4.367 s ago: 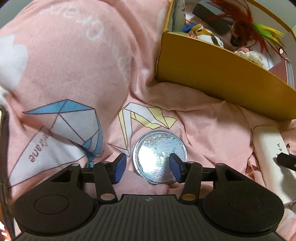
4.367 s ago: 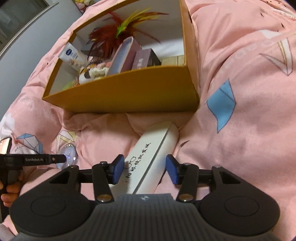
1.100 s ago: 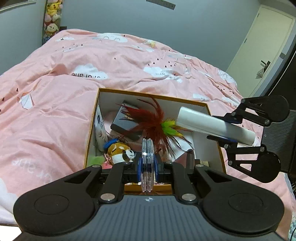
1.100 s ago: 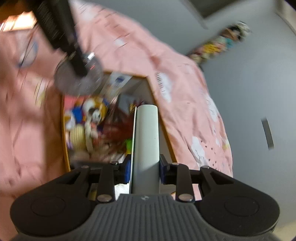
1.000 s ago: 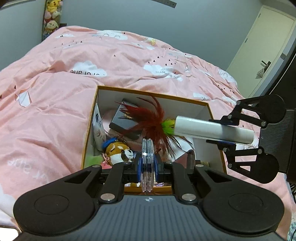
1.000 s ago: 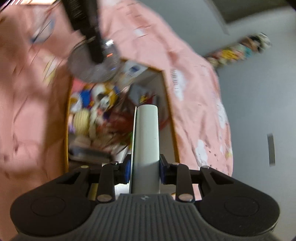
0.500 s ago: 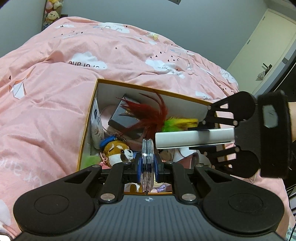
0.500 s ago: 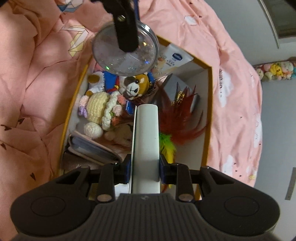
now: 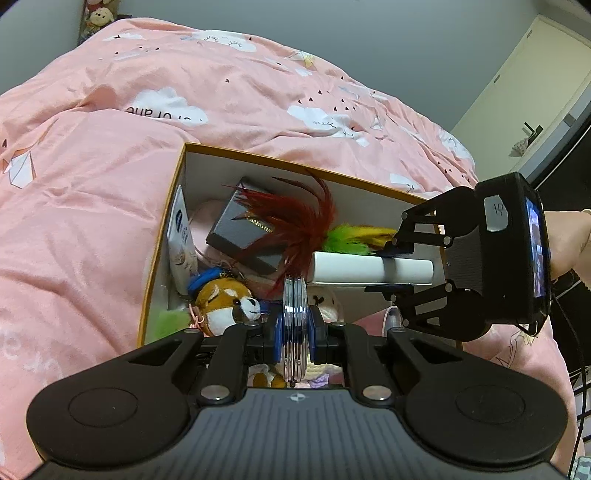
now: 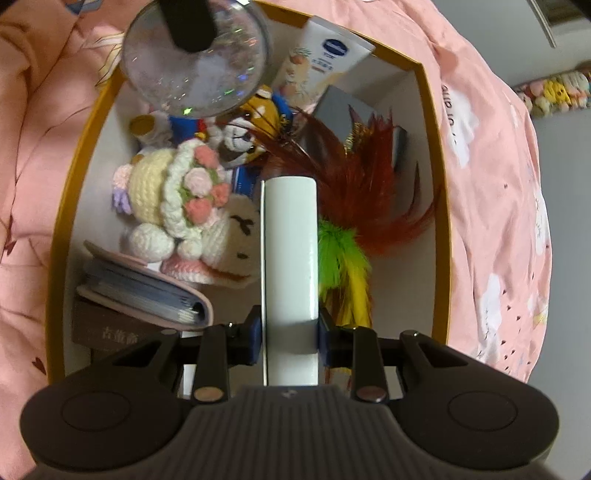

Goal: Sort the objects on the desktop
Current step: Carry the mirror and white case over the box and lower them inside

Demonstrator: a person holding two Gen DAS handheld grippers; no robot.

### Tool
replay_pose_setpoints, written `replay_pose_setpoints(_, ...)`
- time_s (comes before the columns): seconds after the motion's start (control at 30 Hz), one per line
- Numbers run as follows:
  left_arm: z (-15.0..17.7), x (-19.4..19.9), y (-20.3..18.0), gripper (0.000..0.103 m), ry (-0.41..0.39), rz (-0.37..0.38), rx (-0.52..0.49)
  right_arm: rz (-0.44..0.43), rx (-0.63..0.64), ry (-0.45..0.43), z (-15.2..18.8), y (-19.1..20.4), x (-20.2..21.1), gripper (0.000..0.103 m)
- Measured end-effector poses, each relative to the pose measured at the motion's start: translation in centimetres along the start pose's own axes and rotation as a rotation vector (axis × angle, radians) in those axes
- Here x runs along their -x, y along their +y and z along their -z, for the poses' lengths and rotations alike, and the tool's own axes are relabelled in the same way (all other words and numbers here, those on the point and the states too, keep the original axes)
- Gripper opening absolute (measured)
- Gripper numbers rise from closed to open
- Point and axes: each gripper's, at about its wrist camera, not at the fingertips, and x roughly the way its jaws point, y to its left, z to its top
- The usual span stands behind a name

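While the left wrist view looks down over a pink bedspread (image 9: 92, 206), the left gripper (image 9: 294, 334) has its blue pads closed tight on a round glittery disc (image 9: 294, 325), held edge-on and upright above the near wall of an open orange box (image 9: 162, 236); inside the box lie a dark gift box (image 9: 236, 229), a spray of red feathers (image 9: 295, 218) with green and yellow plumes beside it, a cream tube (image 9: 181, 243) leaning against the left wall, and a plush fox (image 9: 225, 302) in a blue cap; on the right side of the view the right gripper (image 9: 400, 269), with a person's hand (image 9: 569, 240) behind it, holds a long white box (image 9: 369, 268) lying level over the box's contents, near the feathers; whether its far end touches anything below cannot be told. From the right wrist view, the right gripper (image 10: 290, 338) clamps the long white box (image 10: 290, 258) between its blue pads at a moderate width, the box pointing forward and down into the orange box (image 10: 439, 206); left of it sit a crocheted doll (image 10: 173, 199) and a pink card holder (image 10: 147, 288) resting on a brown box (image 10: 107, 332); right of it lie the red feathers (image 10: 362, 184); at the top of this view the glittery disc (image 10: 195, 59) hangs over the box's far corner, pinched by a dark finger of the left gripper (image 10: 190, 26), with the cream tube (image 10: 325, 62) and the plush fox (image 10: 251, 125) just beyond.
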Motion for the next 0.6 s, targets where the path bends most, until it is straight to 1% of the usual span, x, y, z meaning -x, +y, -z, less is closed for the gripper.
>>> replay_pose_setpoints(0.13, -0.1, -0.4, -0.3, 0.015, 0.009, -0.001, -0.005, 0.03, -0.023, -0.019, 0.5, 0.0, 0.4, 0.033)
replay_pose_setpoints(0.2, -0.1, -0.6, -0.4, 0.015, 0.014, -0.001, -0.006, 0.058, -0.055, -0.037, 0.8, -0.1, 0.9, 0.033)
replay_pose_setpoints(0.3, -0.1, -0.9, -0.7, 0.015, 0.021, 0.0, -0.009, 0.075, -0.113, -0.06, 1.5, -0.4, 1.4, 0.032)
replay_pose_setpoints(0.37, -0.1, -1.1, -0.9, 0.015, 0.026, 0.003, -0.011, 0.076, -0.138, -0.073, 1.9, -0.3, 1.5, 0.029)
replay_pose_setpoints(0.4, -0.1, -1.1, -1.1, 0.015, 0.027, 0.004, -0.013, 0.078, -0.152, -0.077, 2.1, -0.2, 1.4, 0.026)
replay_pose_setpoints(0.43, -0.1, -1.2, -1.2, 0.015, 0.028, 0.004, -0.015, 0.077, -0.165, -0.079, 2.1, -0.3, 1.2, 0.019)
replay_pose_setpoints(0.5, -0.1, -1.1, -1.6, 0.015, 0.027, 0.006, -0.023, 0.08, -0.179, -0.083, 2.2, 0.0, 1.2, 0.014)
replay_pose_setpoints(0.6, -0.1, -0.9, -2.0, 0.015, 0.018, 0.019, -0.033, 0.099, -0.202, -0.103, 2.2, 0.5, 1.6, 0.012)
